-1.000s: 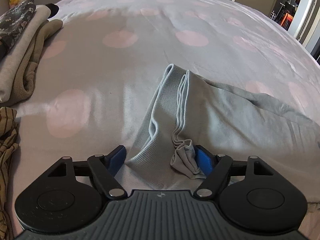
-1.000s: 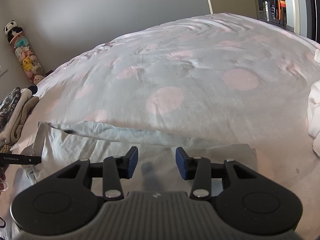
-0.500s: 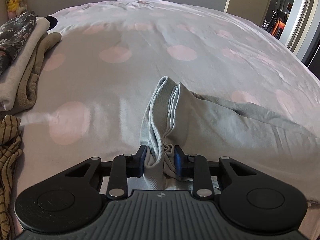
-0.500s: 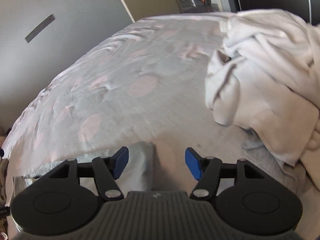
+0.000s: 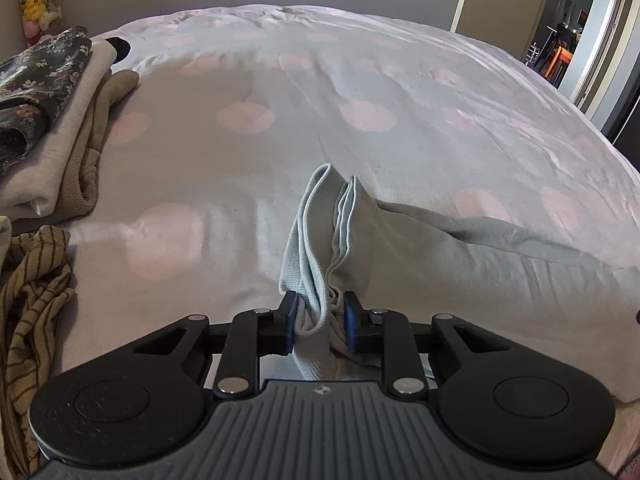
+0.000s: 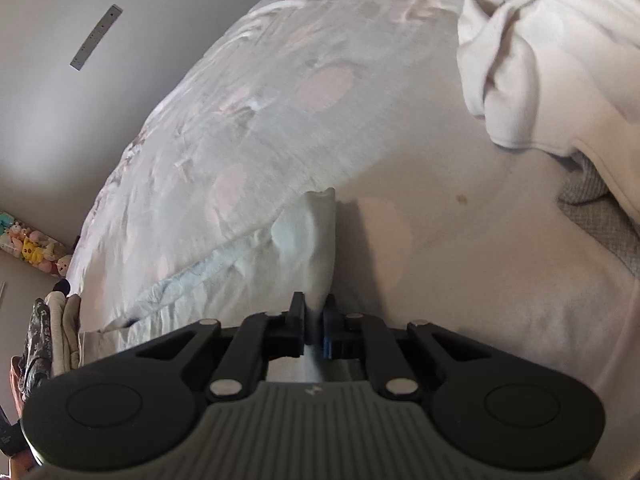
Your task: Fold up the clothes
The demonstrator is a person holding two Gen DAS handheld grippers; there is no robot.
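1. The left gripper [image 5: 319,322], at lower centre of its view, pinches a bunched ribbed edge of the grey garment [image 5: 432,248]; the cloth stands up between the blue pads and trails off to the right across the polka-dot bedspread [image 5: 360,92].
2. The right gripper [image 6: 314,330] is pressed together on another edge of the same garment [image 6: 316,240] — a pale fold rises from its tips at mid-frame.
3. Folded clothes [image 5: 44,120] are stacked at the left edge; a striped brown garment [image 5: 28,304] lies below them.
4. A white crumpled garment [image 6: 540,60] fills the upper right of the right view.
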